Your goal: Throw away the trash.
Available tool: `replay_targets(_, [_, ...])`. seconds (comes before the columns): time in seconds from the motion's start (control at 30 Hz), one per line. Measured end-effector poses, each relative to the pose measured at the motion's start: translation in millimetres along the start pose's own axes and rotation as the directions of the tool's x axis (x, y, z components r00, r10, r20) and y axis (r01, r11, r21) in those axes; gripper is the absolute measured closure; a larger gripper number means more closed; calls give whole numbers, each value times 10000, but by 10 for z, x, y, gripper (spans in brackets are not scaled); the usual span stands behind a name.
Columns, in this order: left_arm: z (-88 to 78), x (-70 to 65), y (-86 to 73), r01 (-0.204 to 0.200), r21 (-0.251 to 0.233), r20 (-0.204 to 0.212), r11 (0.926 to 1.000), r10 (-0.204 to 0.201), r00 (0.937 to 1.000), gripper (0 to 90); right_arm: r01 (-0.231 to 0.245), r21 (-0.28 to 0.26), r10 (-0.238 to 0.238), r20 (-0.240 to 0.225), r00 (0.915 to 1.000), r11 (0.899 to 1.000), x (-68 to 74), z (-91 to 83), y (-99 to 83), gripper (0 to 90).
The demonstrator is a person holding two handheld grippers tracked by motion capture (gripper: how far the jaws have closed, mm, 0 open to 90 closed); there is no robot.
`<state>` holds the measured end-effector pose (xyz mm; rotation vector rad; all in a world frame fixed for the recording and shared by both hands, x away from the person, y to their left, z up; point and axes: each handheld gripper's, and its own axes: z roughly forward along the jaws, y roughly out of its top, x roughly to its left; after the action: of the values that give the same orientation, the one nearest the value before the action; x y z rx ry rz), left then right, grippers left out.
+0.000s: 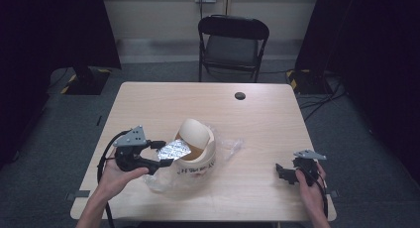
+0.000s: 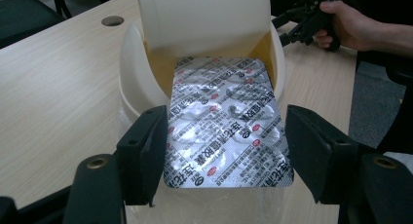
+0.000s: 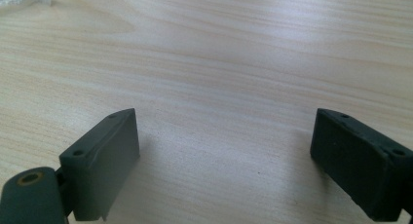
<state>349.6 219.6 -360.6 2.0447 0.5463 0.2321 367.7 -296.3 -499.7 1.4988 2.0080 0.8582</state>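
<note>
Near the table's [image 1: 148,94] middle in the high view, a cream round bin [image 1: 197,153] with a tipped swing lid sits on crinkled clear plastic [image 1: 230,146]; the left gripper [image 1: 161,153] reaches toward it. Between that gripper's spread jaws in the left gripper view, a shiny foil blister pack [image 2: 226,126] lies with its long axis pointing into the bin's [image 2: 131,63] opening, seemingly touching the left jaw only. Over bare pale woodgrain in the right gripper view, the right gripper [image 3: 224,160] is spread wide, empty.
</note>
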Motion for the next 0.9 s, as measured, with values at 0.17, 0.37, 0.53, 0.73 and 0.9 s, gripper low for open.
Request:
replay_targets(0.17, [6,-11,32,84,-146,66,9999,-83,9999,342,-6,4,6,2,10000,10000,0,0,0,99])
replay_targets(0.37, [30,20,67,133,-388,160,9992,-127,9998,461,-9,0,9,-3,10000,10000,0,0,0,99])
replay_targets(0.53, [72,42,90,128,-543,181,9984,-118,9998,483,-11,2,11,1,10000,10000,1,0,0,99])
replay_targets(0.73, [138,44,119,249,-589,231,9980,-235,9995,495,7,-2,-7,0,10000,10000,-1,0,0,99])
replay_targets(0.9, [184,62,125,438,-632,241,9970,-423,9988,453,-12,3,12,1,10000,10000,1,0,0,99])
